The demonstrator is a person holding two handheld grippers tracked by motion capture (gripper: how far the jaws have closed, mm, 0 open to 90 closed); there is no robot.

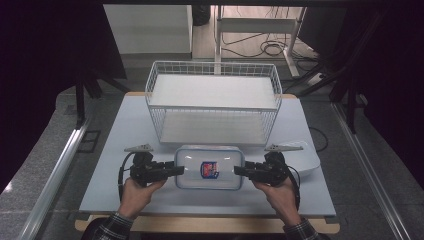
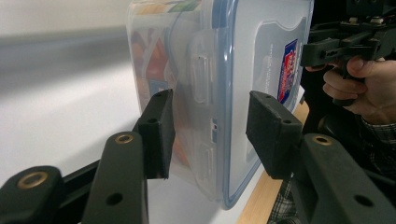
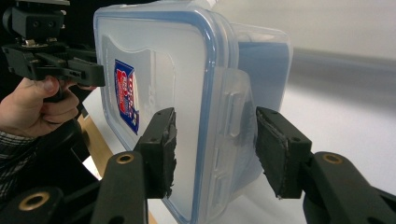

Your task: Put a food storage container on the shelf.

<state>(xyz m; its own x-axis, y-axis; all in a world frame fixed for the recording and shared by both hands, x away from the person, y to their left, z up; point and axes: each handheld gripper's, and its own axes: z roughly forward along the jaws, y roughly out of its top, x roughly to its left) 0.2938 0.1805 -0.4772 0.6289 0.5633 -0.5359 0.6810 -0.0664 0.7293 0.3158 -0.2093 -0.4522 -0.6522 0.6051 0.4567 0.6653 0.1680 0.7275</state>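
A clear plastic food container [image 1: 210, 167] with a blue-rimmed lid and a red and blue label lies level in front of the wire basket. My left gripper [image 1: 179, 170] clamps its left short end and my right gripper [image 1: 239, 171] its right short end. In the left gripper view the gripper [image 2: 210, 135] has one pad under the container [image 2: 252, 46] and one on the lid side, around a lid clip. In the right gripper view the gripper [image 3: 215, 149] grips the container [image 3: 187, 70] the same way. Whether the container touches the table I cannot tell.
A white wire basket [image 1: 212, 102] with two shelf levels stands just behind the container. A white dish-like object [image 1: 307, 160] lies to the right of my right hand. The grey-white table [image 1: 125, 195] ends at a wooden front edge near the person's sleeves.
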